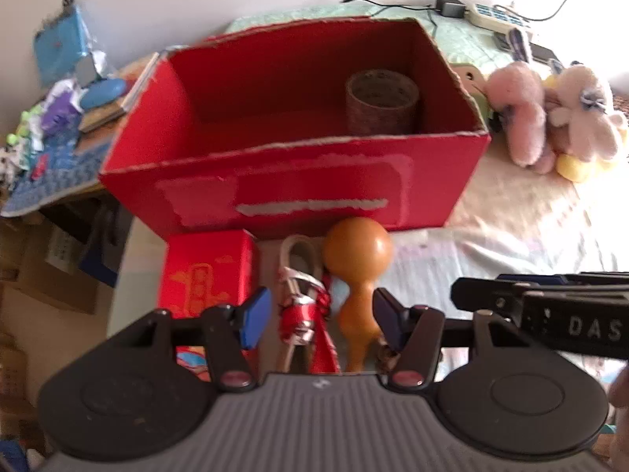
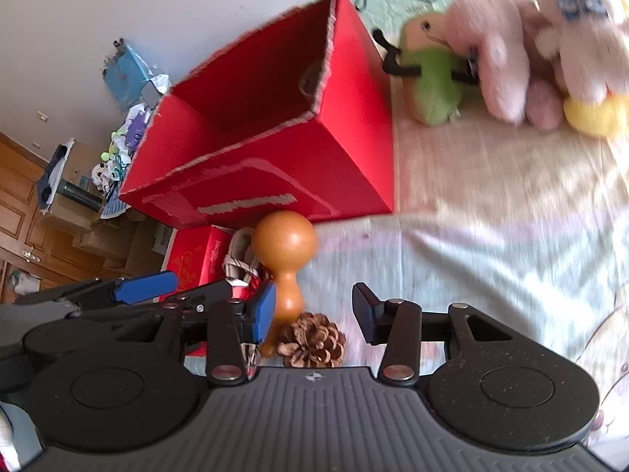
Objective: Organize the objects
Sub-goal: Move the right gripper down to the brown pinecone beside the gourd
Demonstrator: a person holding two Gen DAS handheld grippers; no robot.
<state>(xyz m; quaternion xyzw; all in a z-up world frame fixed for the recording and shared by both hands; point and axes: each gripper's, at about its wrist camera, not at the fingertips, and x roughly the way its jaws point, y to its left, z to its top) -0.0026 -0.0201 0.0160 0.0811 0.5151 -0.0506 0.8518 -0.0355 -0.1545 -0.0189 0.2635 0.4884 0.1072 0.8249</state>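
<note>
Soft, rumpled bed (image 2: pixel 491 204). Gourd (image 1: pixel 355 271) and red-wrapped clasp (image 1: pixel 300 306) between wide left gripper (image 1: pixel 320 314) jaws, before red box (image 1: pixel 298 181); right gripper (image 2: pixel 312 310) wide over pinecone (image 2: pixel 312 340). Likely snag: crowded neighbours nudged, gourd rolling.

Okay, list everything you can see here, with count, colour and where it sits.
Cardboard box: one, red, open, on the bed.
Tape roll: one, brown, inside the box, right end.
Small box: one, red with gold print, before the big box.
Gourd: one, orange-brown, beside the carabiner.
Carabiner: one, silver, red strap.
Pine cone: one, brown, by the gourd's base.
Plush toys: several, pink, yellow and green, right of the box.
Left claw: open.
Right claw: open.
</note>
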